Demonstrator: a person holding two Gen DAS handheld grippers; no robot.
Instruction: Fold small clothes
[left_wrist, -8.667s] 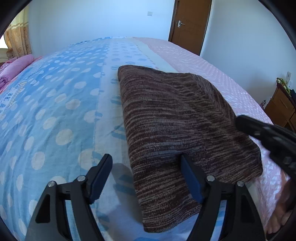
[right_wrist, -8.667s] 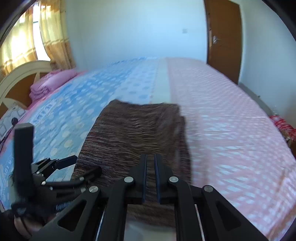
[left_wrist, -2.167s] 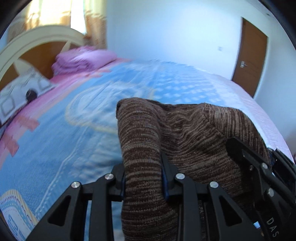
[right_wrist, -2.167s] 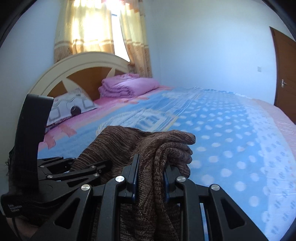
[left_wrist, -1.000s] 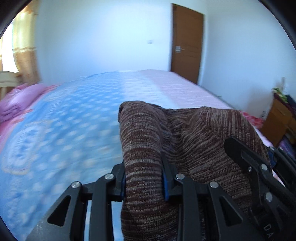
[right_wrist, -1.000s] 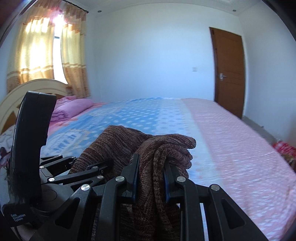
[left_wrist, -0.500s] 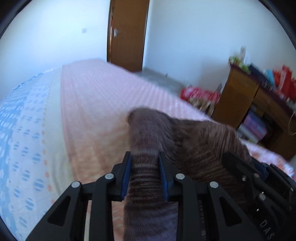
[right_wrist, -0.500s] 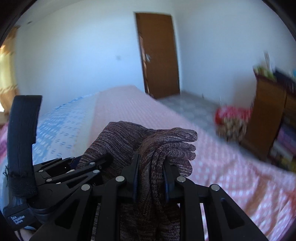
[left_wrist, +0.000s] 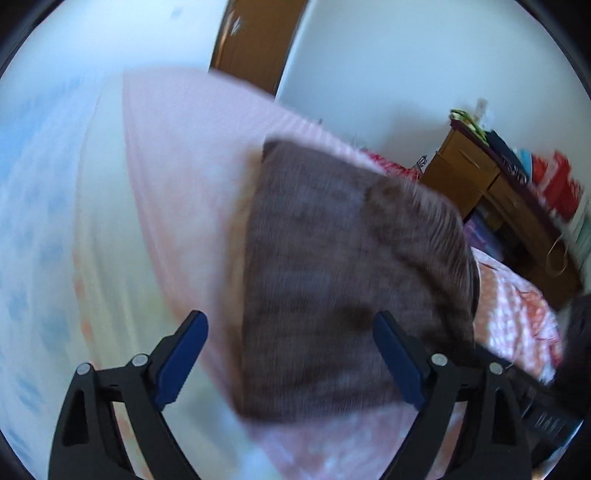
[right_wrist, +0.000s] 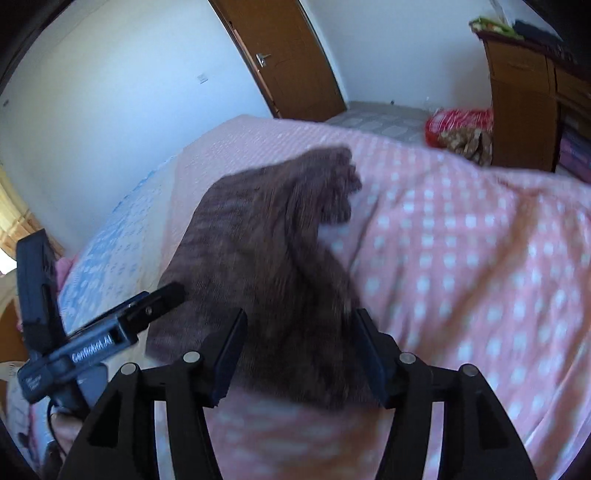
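The folded brown knit garment (left_wrist: 332, 258) is motion-blurred over the pink dotted part of the bed (left_wrist: 177, 166). My left gripper (left_wrist: 290, 325) has its jaws opening wide; the cloth is between them and the blue pads (left_wrist: 184, 350) no longer press it. In the right wrist view the garment (right_wrist: 266, 240) reaches away from my right gripper (right_wrist: 301, 321). That gripper's jaws are also opening, with the near end of the cloth loose between them. The left gripper (right_wrist: 110, 332) shows at the garment's left edge.
The bed's near edge runs by a wooden cabinet (right_wrist: 524, 99) and a red bag (right_wrist: 458, 129) on the floor. A brown door (right_wrist: 291, 62) stands behind. The blue dotted half of the bedspread (right_wrist: 110, 236) lies to the left. A hand (right_wrist: 66, 424) holds the left gripper.
Both grippers swung from the blue side over to the pink side and dipped down. Both jaws, shut on the garment half a second ago, have opened and let it go.
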